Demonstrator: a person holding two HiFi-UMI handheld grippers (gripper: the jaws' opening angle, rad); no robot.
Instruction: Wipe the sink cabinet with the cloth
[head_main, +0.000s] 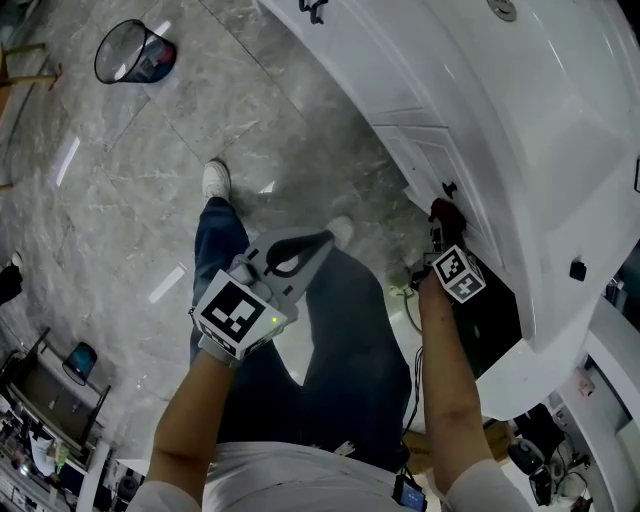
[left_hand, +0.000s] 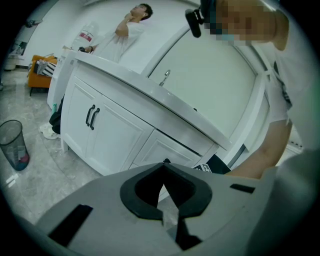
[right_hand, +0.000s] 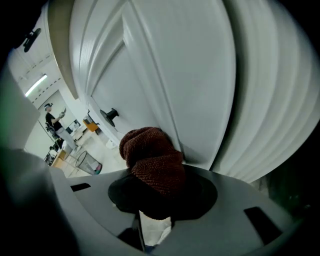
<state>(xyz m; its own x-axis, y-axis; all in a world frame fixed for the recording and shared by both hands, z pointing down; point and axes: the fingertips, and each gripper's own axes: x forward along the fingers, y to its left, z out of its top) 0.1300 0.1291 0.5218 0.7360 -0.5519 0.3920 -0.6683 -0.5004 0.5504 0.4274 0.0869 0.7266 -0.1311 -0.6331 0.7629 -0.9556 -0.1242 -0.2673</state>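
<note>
My right gripper (right_hand: 156, 192) is shut on a dark red knitted cloth (right_hand: 152, 160) and presses it against the white door panel (right_hand: 150, 75) of the sink cabinet, below a small black knob (right_hand: 111, 115). In the head view the cloth (head_main: 447, 212) shows just above the right gripper (head_main: 445, 240), at the cabinet front (head_main: 430, 150). My left gripper (head_main: 320, 240) is held away from the cabinet, over the person's leg, shut and with nothing in it. Its own view shows the jaws (left_hand: 162, 192) meeting, with the white cabinet (left_hand: 115, 130) beyond.
A wire waste bin (head_main: 135, 52) stands on the grey marble floor (head_main: 120, 180) at the far left. The white counter with its sink drain (head_main: 503, 9) overhangs the cabinet. A dark open gap (head_main: 490, 320) lies beside the cabinet at the right. Cables (head_main: 412, 300) hang by the right arm.
</note>
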